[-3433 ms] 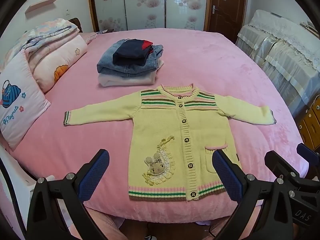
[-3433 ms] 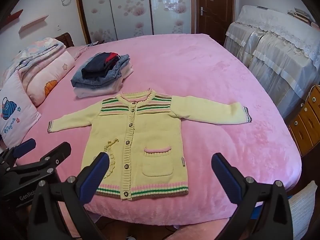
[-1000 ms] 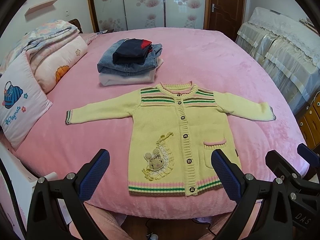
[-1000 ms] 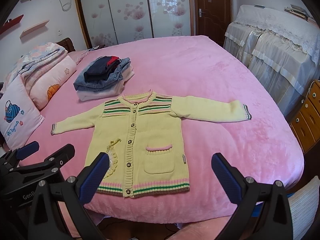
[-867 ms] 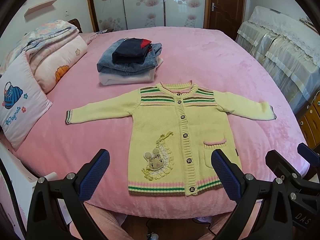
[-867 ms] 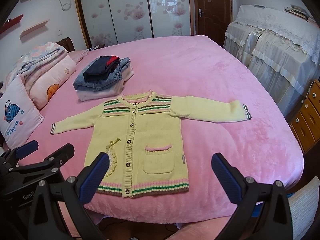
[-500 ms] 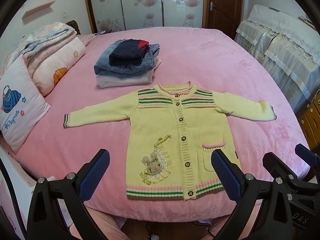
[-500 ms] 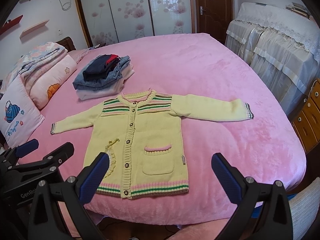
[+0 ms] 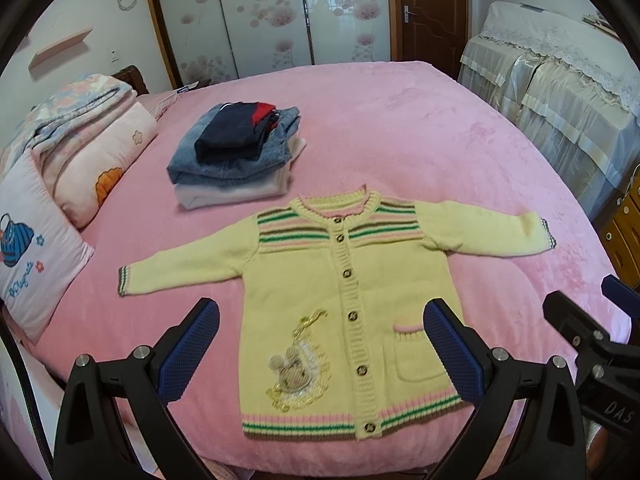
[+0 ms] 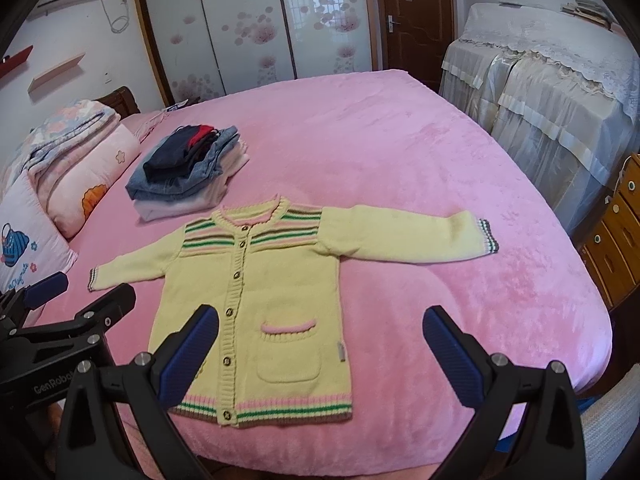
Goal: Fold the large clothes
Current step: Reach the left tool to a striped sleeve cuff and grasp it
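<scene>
Left gripper [image 9: 320,344] and right gripper [image 10: 320,344], jaws spread wide and empty, hover at lower frame over cardigan [image 9: 340,296] hem.

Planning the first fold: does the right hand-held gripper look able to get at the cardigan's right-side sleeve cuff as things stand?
Probably yes. The right hand-held gripper is open and holds nothing, and the cuff lies flat on the pink bed with nothing on or beside it. The folded stack sits on the other side.
</scene>
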Motion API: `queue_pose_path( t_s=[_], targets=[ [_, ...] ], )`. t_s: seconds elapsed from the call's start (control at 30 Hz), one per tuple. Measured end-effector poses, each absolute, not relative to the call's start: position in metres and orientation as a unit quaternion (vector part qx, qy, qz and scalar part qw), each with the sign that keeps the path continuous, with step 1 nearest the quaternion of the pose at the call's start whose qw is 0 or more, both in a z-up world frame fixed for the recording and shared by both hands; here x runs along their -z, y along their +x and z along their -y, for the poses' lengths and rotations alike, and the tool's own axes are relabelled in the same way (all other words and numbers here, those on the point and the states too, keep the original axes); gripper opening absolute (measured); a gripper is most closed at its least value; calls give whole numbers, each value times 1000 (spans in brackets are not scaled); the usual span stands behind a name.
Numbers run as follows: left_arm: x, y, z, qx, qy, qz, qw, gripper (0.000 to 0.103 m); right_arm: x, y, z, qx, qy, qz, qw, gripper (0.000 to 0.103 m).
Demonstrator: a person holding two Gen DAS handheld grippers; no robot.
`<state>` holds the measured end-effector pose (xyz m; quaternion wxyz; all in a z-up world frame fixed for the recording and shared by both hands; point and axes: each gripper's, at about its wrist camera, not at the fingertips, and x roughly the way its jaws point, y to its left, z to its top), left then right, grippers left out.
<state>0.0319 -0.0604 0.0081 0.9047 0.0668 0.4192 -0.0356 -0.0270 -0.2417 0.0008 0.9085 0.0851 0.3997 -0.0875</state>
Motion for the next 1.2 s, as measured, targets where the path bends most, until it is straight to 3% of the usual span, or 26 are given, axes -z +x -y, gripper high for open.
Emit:
queue_pose_path(
  t_s=[0.4, 0.93, 1.2],
  targets=[
    [-2, 80, 116, 59, 96, -392, 913, 101, 11, -3, 322, 158, 113, -378, 905, 102],
    [88, 156, 180, 83, 105, -437, 889, 101, 101, 22, 446, 230, 247, -410, 847, 102],
    [113, 182, 187, 82, 97, -443, 888, 101, 148, 40, 490, 232, 324, -418, 817, 84]
  ],
)
